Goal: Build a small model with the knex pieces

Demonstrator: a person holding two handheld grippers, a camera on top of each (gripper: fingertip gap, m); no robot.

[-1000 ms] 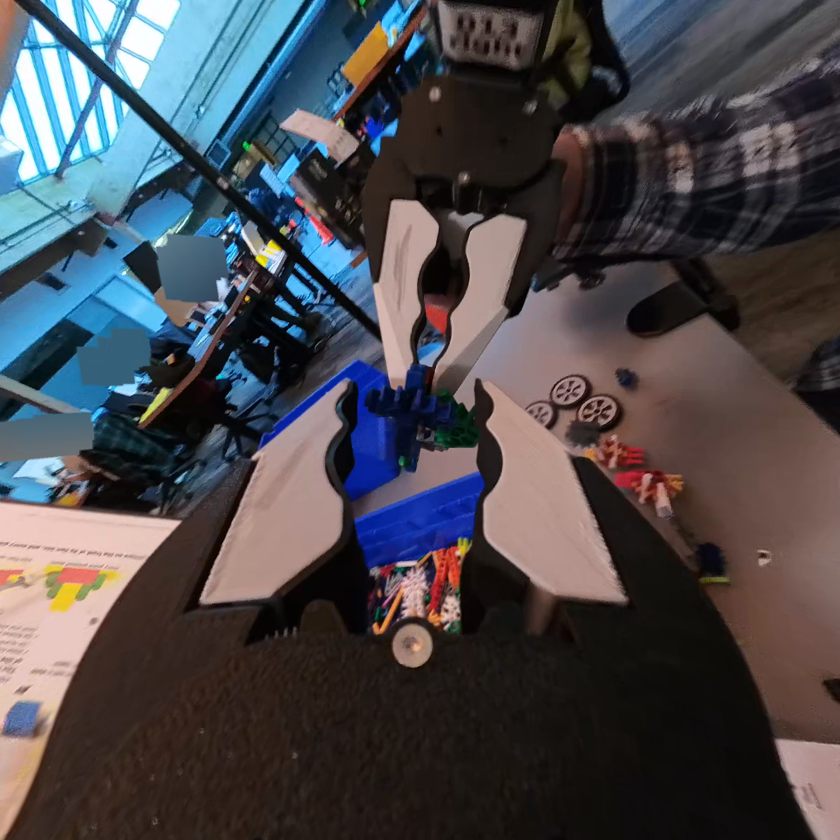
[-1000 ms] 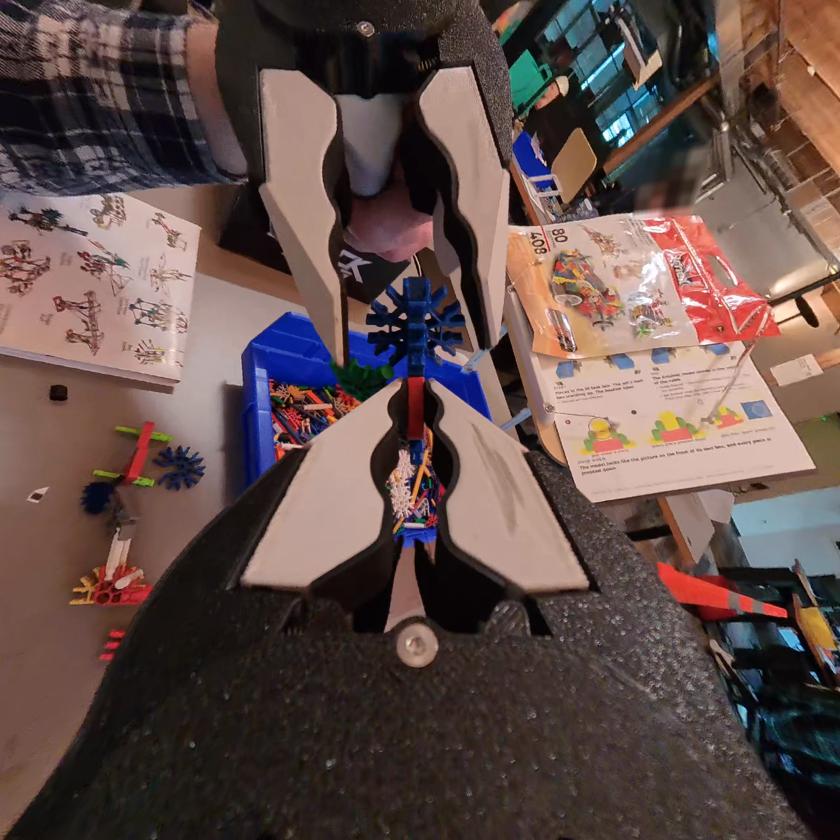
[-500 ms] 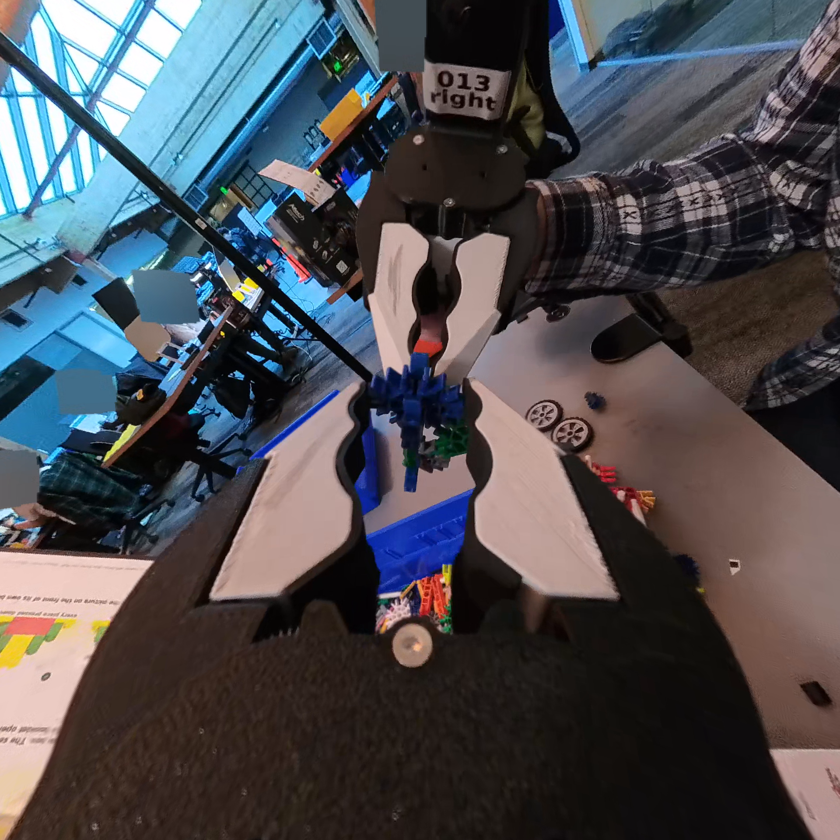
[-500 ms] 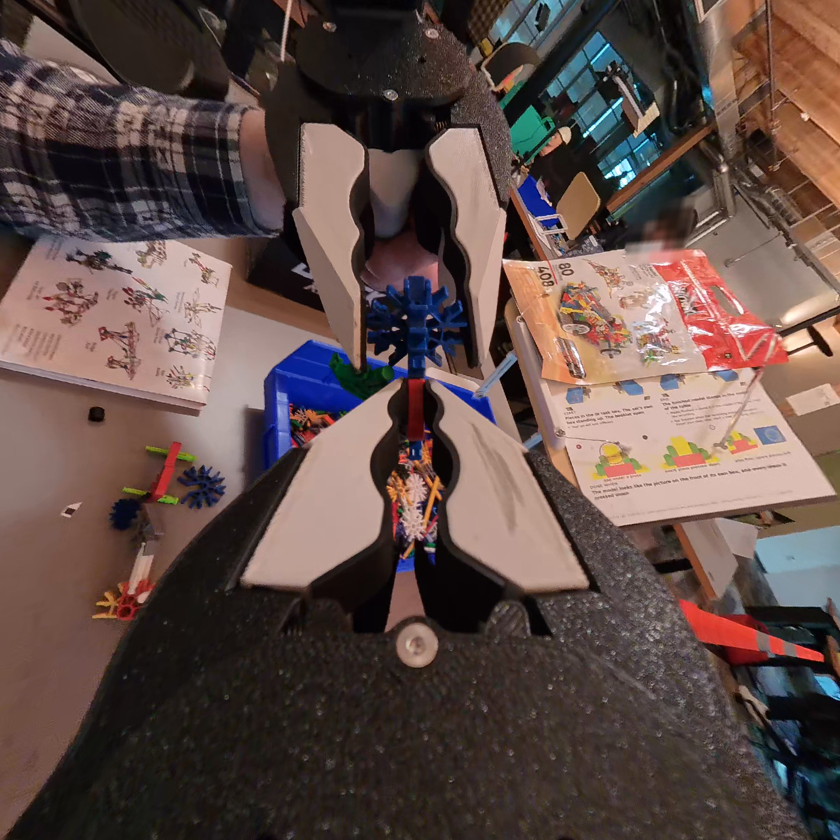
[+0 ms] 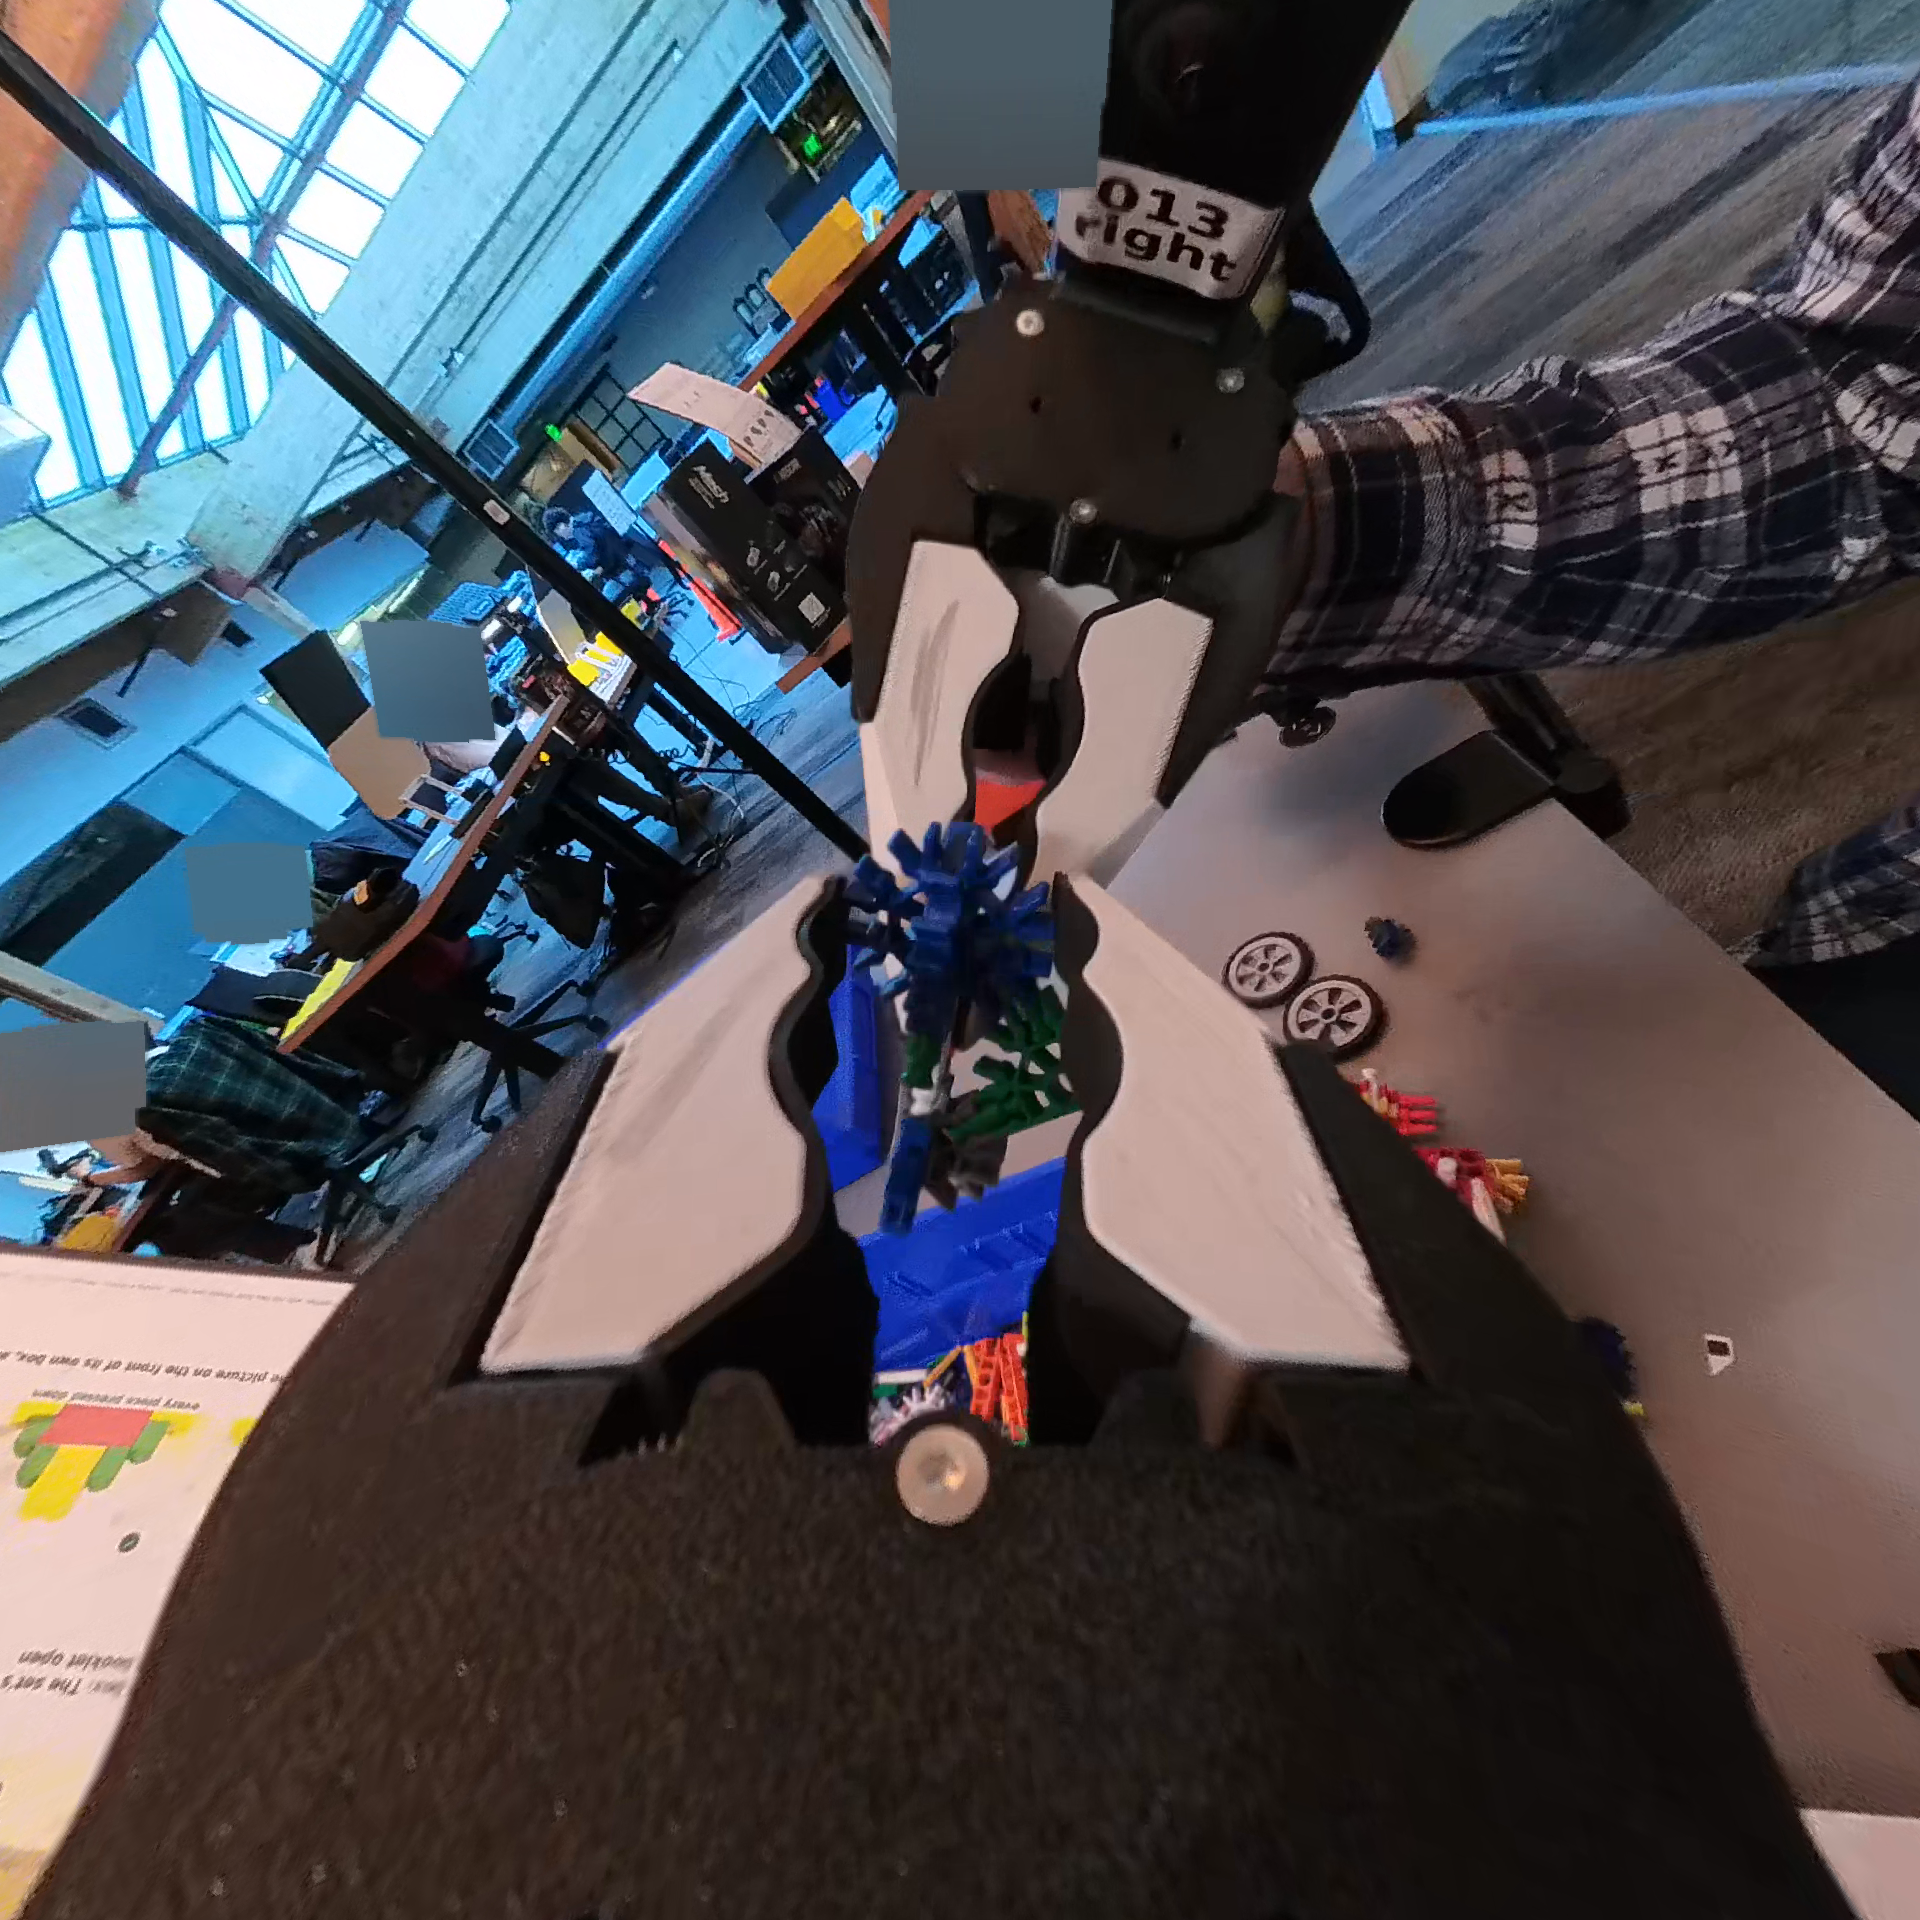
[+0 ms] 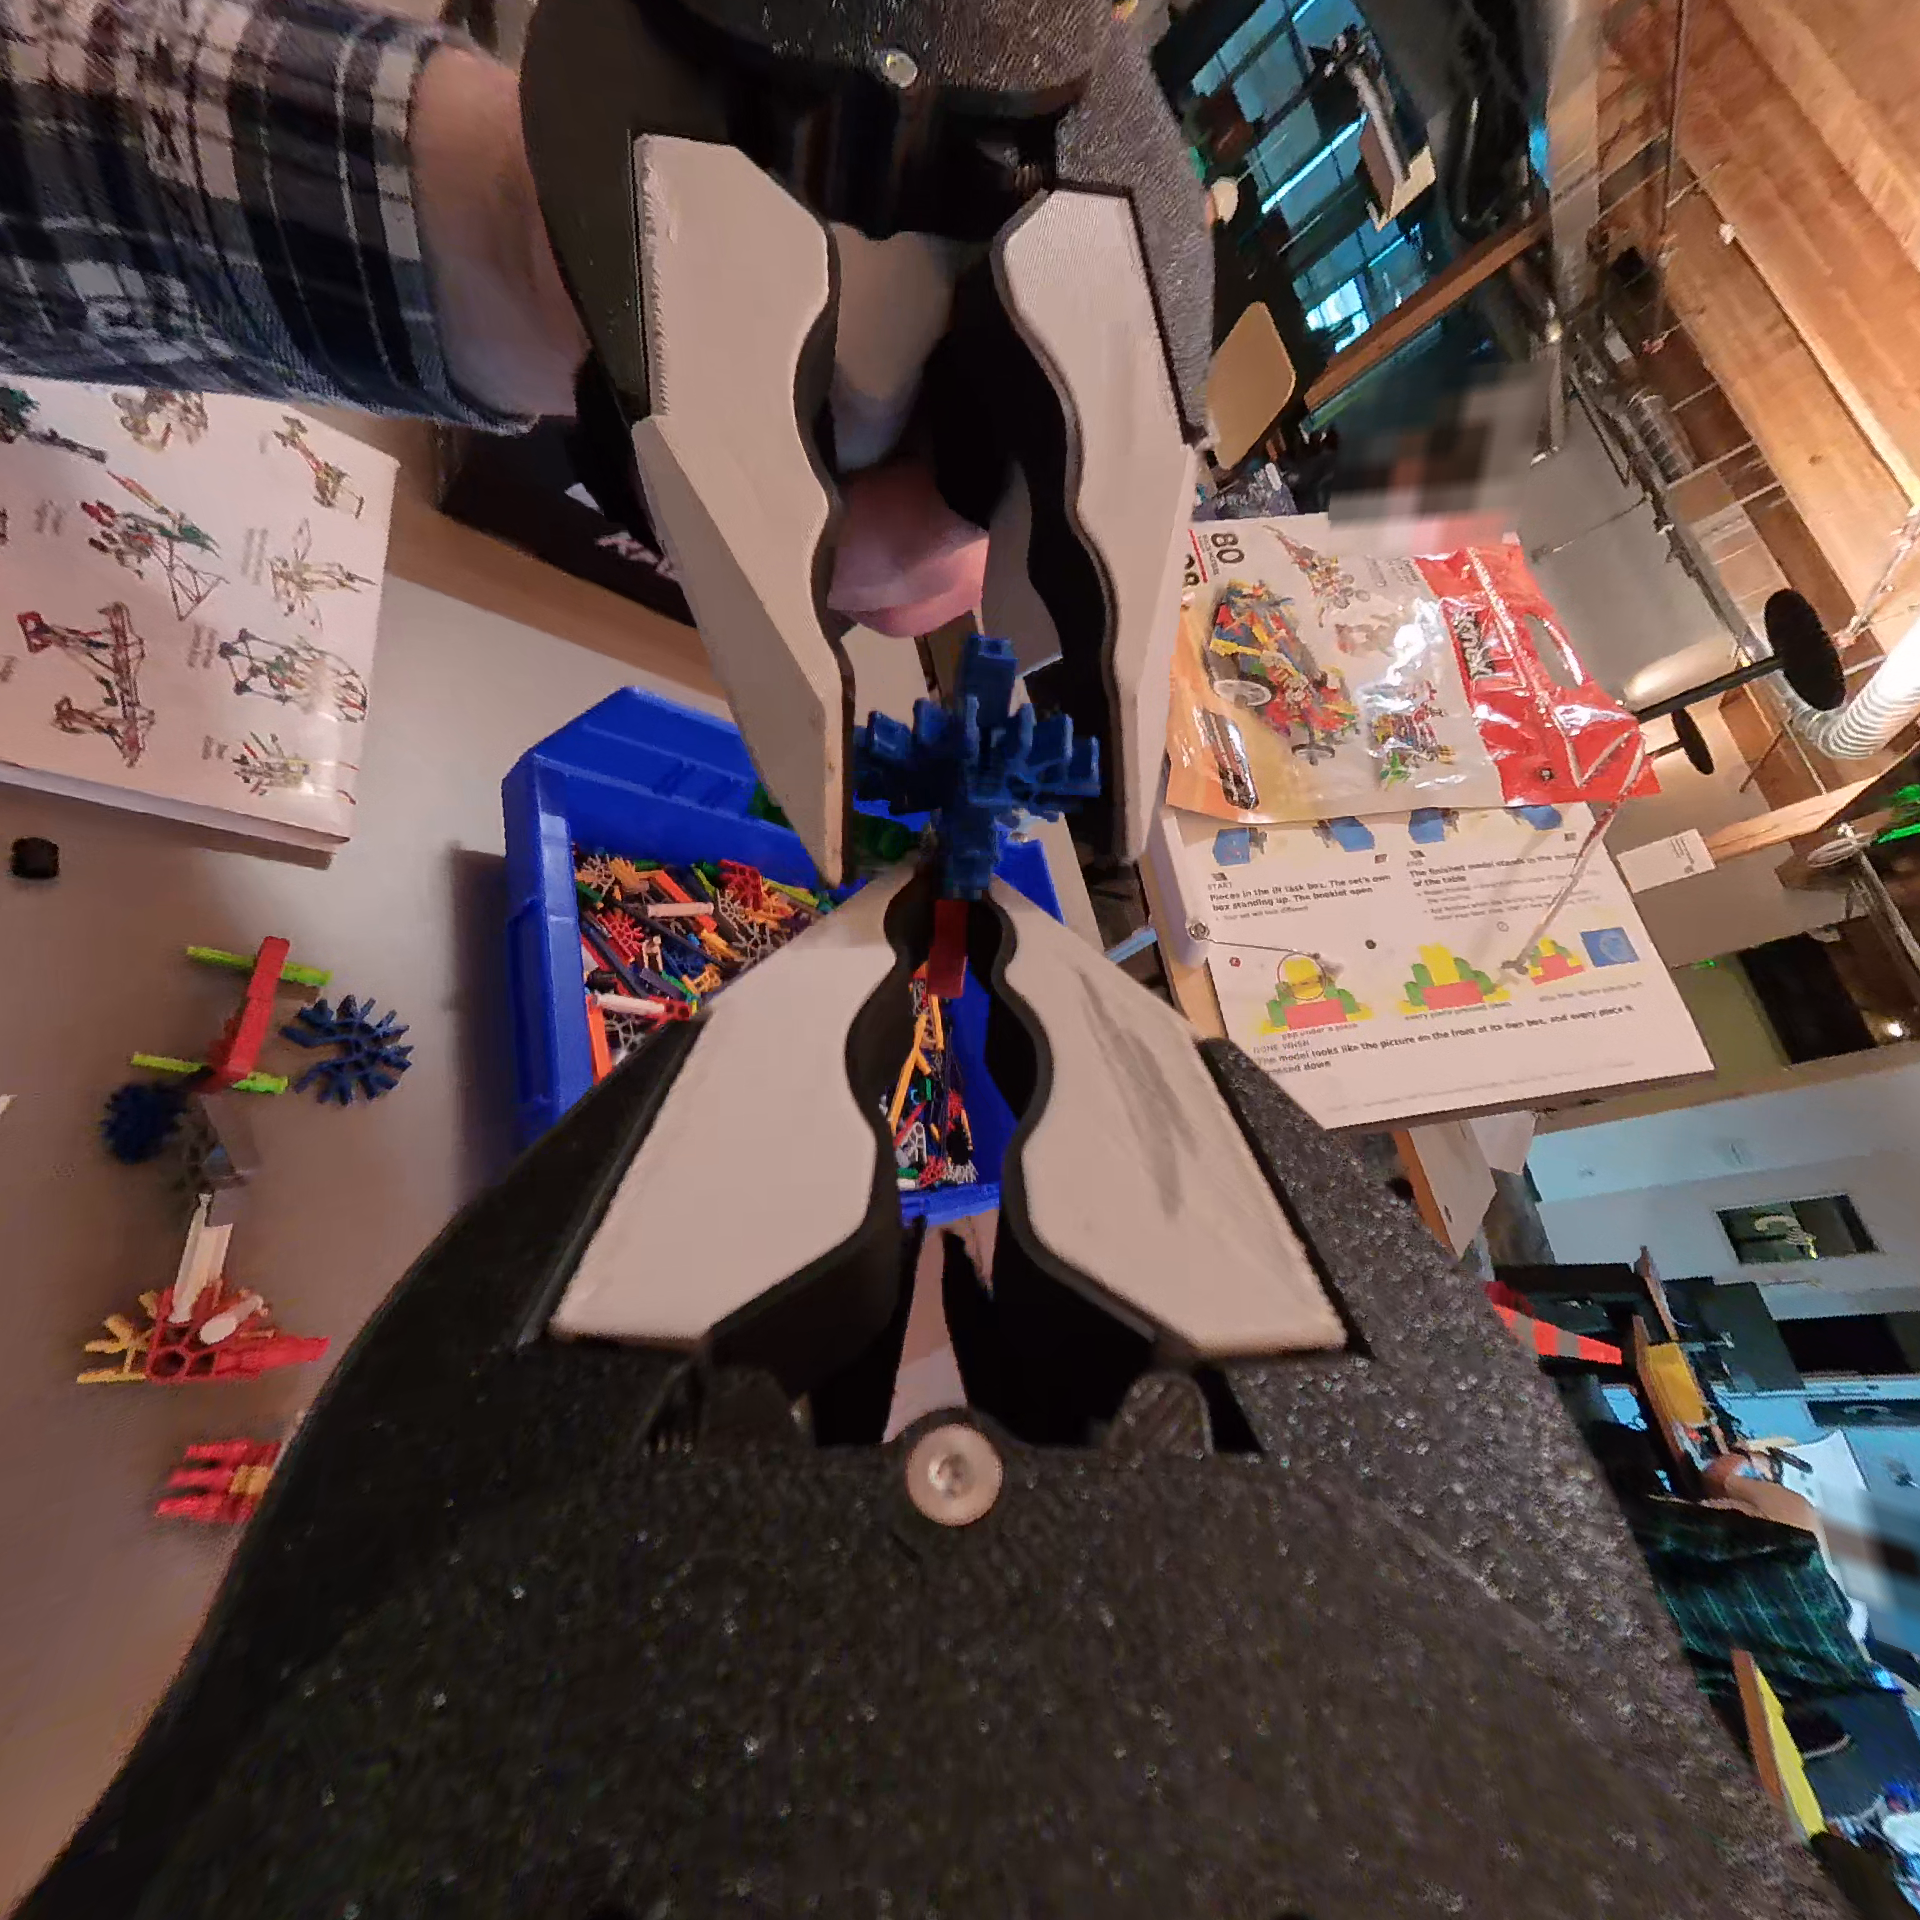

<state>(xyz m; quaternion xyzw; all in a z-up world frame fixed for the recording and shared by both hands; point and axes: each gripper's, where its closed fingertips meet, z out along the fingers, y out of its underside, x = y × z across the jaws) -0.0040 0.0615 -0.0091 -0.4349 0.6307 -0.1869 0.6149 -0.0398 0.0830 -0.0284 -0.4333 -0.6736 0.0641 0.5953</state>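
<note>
my two hand-held grippers meet over the blue bin [image 6: 540, 883]
right hand-held gripper [image 6: 940, 883] pinches a red rod [image 6: 948, 961] carrying the blue snowflake connector [image 6: 971, 758]; left hand-held gripper [image 5: 940, 909] gapes around it.

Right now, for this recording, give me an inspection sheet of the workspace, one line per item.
Surface: grey table, mostly bare.
Job's things: blue snowflake piece on a red rod; blue bin full of coloured parts.
Clutter: two small wheels, loose part clusters, model booklet, red parts bag, instruction sheet.
Grippers: right gripper shut on the red rod; left gripper open around the snowflake piece.
Cables: nothing seen.
Surroundings: open workshop, desks, people seated far off.
</note>
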